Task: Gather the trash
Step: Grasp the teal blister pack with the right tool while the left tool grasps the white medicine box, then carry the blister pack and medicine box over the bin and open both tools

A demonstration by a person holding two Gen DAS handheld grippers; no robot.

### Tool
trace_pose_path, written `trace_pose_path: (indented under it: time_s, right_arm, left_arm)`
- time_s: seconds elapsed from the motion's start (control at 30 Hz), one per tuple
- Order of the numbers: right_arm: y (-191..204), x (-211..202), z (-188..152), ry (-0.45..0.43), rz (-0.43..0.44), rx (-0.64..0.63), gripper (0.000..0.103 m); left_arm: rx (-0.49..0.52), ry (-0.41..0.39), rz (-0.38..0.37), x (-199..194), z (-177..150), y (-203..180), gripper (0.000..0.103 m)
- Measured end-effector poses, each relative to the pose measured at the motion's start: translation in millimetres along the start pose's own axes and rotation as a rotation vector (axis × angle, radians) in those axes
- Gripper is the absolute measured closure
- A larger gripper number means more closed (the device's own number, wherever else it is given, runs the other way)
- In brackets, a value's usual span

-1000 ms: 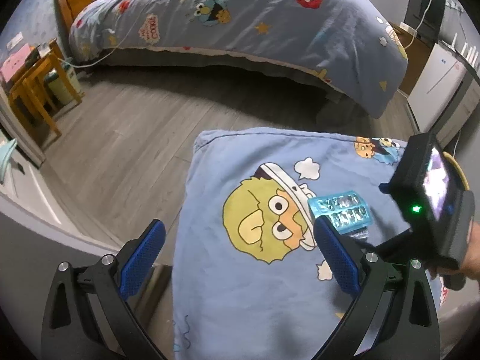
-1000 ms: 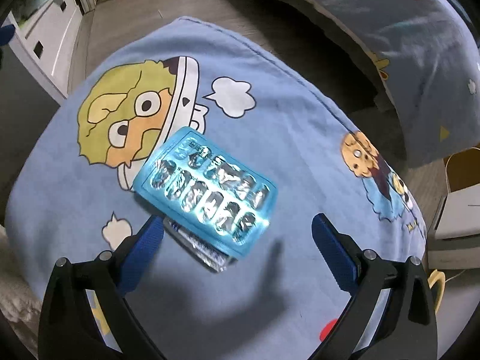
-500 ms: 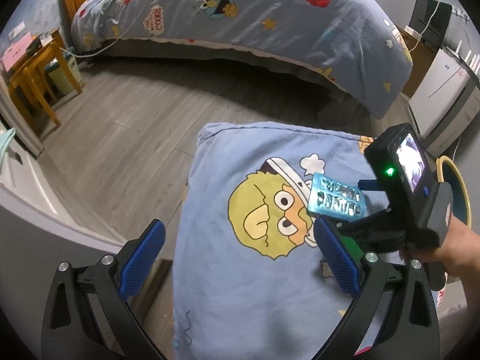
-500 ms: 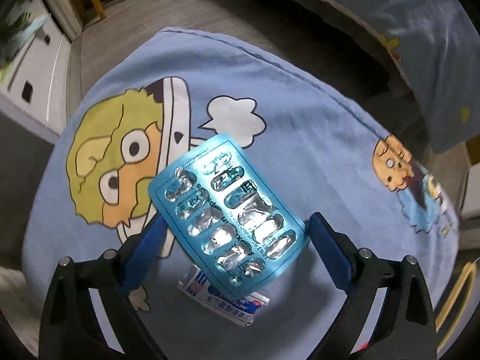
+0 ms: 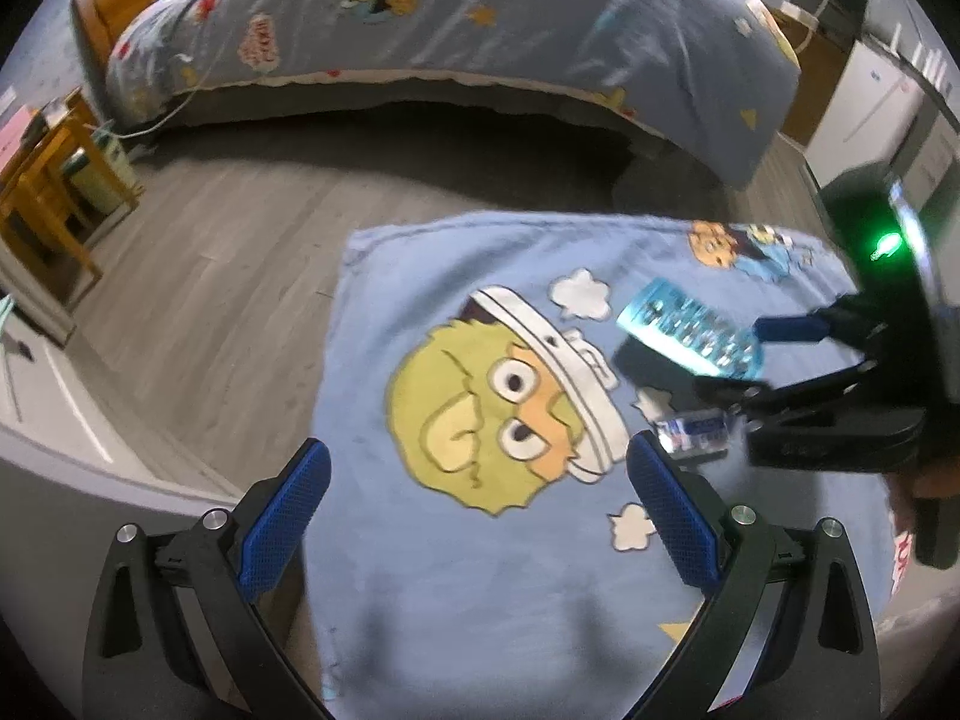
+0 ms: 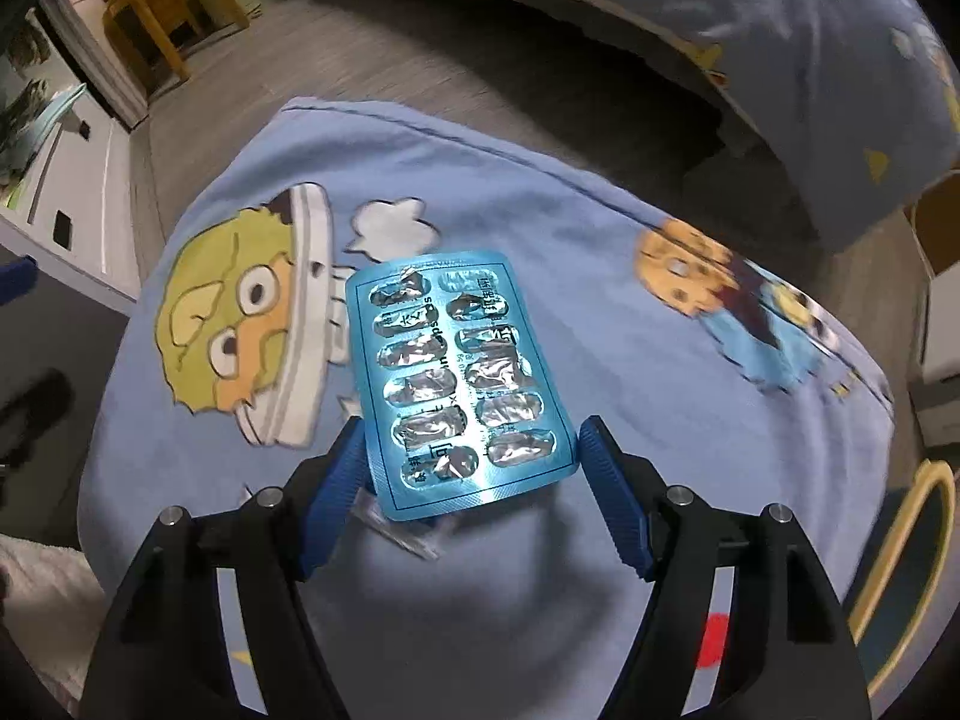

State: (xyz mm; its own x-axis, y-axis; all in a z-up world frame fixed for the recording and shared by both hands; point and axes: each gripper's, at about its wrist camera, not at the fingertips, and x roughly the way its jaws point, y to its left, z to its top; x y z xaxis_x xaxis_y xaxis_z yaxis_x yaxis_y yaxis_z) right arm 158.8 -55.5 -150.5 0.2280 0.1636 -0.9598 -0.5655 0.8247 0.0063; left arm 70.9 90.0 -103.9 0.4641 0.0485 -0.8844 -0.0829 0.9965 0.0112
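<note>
A blue empty blister pack [image 6: 459,381] is clamped across its width between my right gripper's [image 6: 471,459] blue pads [image 6: 606,480] and held above the blue cartoon pillow [image 6: 570,240]. In the left wrist view the pack [image 5: 690,333] sticks out from the right gripper [image 5: 753,360] at the right. A small white and blue wrapper [image 5: 693,438] lies on the pillow [image 5: 480,570] below it; in the right wrist view it is a blurred scrap [image 6: 399,534] under the pack. My left gripper [image 5: 474,513] is open and empty over the pillow's near part.
A bed with a blue cartoon duvet [image 5: 480,30] runs across the back. Grey wood floor [image 5: 210,276] lies between. Wooden stools [image 5: 42,180] and a bin stand far left. White furniture [image 5: 864,102] stands far right. A yellow ring [image 6: 912,546] lies right of the pillow.
My right gripper closed on the blister pack and lifted it off the pillow, turning it lengthwise. The small wrapper that was under it stayed on the pillow. The left gripper stayed open.
</note>
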Motion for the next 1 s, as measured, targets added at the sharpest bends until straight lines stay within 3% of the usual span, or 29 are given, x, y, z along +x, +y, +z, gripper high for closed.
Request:
trace_pose_path:
  time_s: [0.27,0.4,0.63,0.7,0.73,0.83,0.9,1.0]
  right_arm:
    - [-56.6,-12.4,-30.5,0.033,-0.073,0.092,0.032]
    - [-78.8,-22.1,-38.2,0.022,-0.063,0.156,0.032]
    - [-101.9,-38.8,-51.9,-0.013,-0.047,0.185,0.032]
    - [-106.9,-41.6,-53.7,-0.018,-0.049,0.184,0.032]
    - [-107.6,-42.2,-54.5,-0.019,-0.049,0.184,0.032]
    - [-113.6,-45.8,-57.2,-0.028,-0.059,0.178,0.032]
    - [-117.8,-49.0,-59.8,-0.033,-0.057,0.187,0.032]
    - [-122.1,-52.3,-61.8,-0.043,-0.053,0.199,0.032]
  left_arm:
    - [0.087,0.014,-0.027,22.5,-8.7,-54.7,0.005]
    - [0.121,0.008,-0.071,33.5,-12.2,-84.3,0.005]
    - [0.132,0.058,-0.086,65.9,-14.6,-116.9,0.010]
    - [0.138,0.069,-0.088,70.8,-15.6,-121.5,0.020]
    - [0.148,0.084,-0.086,74.9,-15.9,-125.0,0.031]
    - [0.173,0.098,-0.067,81.0,-16.2,-131.0,0.034]
    - [0.177,0.091,-0.066,81.2,-14.8,-132.9,0.042]
    - [0.178,0.080,-0.068,78.3,-11.5,-133.0,0.043]
